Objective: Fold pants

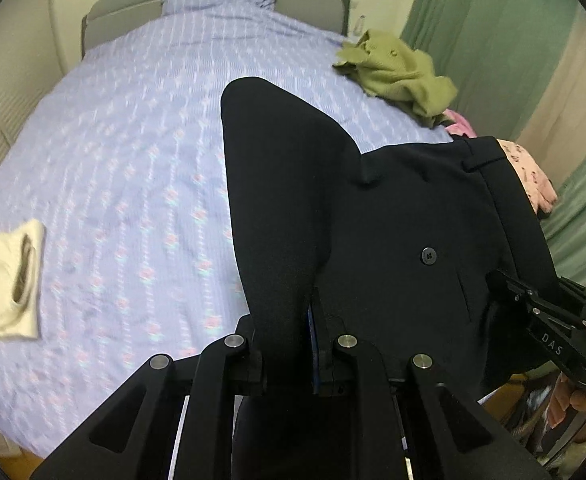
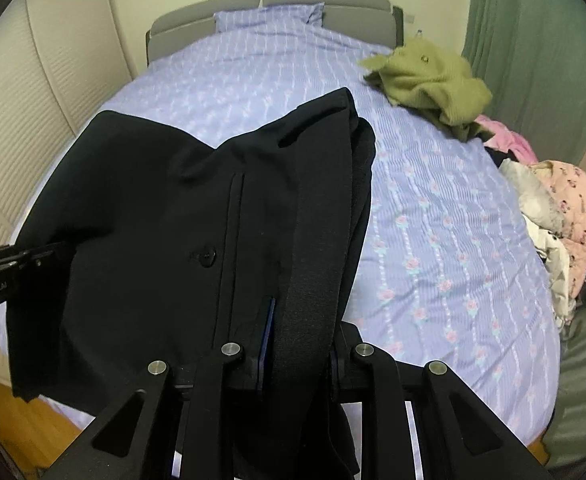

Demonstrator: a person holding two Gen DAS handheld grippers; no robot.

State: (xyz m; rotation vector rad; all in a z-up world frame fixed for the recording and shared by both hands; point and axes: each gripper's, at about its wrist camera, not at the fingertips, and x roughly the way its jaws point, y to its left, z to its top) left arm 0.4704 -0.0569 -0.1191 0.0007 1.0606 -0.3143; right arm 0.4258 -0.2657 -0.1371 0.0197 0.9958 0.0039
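While the black woven trousers [image 1: 393, 208] are held above the lilac floral-print bed [image 1: 113, 160], pinched by the left tool [image 1: 289, 344] and the right tool [image 2: 293, 352], slippage or a skewed fold is judged possible from the uneven hang.

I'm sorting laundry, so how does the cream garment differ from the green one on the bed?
The cream garment lies folded flat in a neat rectangle; the green garment sits crumpled in a heap. The cream one lies alone; the green one adjoins pink clothes. Both rest on the bedspread.
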